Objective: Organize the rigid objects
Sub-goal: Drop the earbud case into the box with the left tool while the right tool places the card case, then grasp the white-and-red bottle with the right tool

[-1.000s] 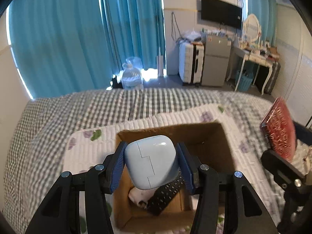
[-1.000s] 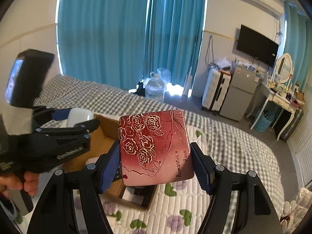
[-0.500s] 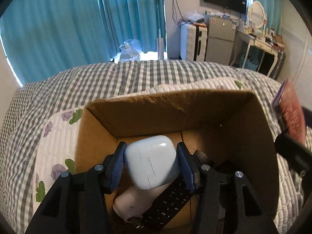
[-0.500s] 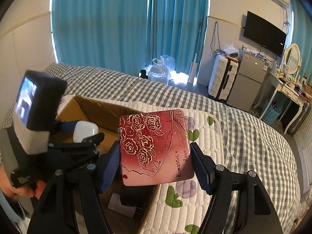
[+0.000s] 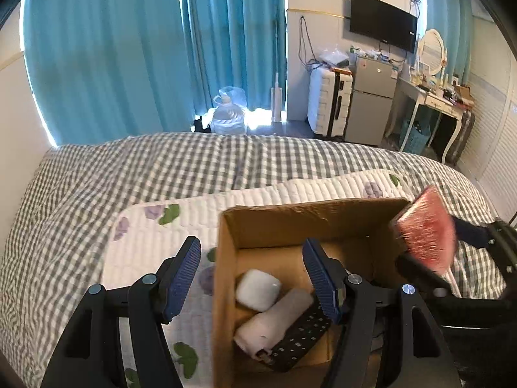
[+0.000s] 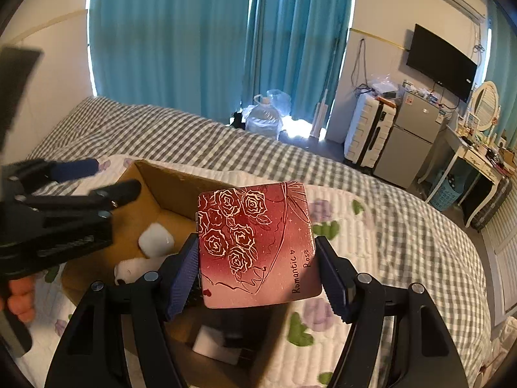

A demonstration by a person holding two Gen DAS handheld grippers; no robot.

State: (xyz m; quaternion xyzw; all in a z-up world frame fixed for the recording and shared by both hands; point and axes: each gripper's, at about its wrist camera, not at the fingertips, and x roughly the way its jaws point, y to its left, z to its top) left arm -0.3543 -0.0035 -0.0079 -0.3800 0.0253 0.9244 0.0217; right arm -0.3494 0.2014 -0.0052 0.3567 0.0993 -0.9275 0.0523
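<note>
Tools hover over box [image 5: 226, 258]: left [image 5: 255, 278] released, right [image 6: 258, 274] grasping red case [image 6: 255, 242].

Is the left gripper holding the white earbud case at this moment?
No. The left gripper is open with nothing between its fingers, and the white earbud case lies inside the cardboard box.

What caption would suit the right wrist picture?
Right gripper holds a red rose-printed case above the cardboard box.

A big bed [image 5: 161, 168] wearing a gray checked cover, a flowery white mat [image 5: 290, 190] lying on it, a brown box [image 5: 226, 291] sitting on the mat
</note>
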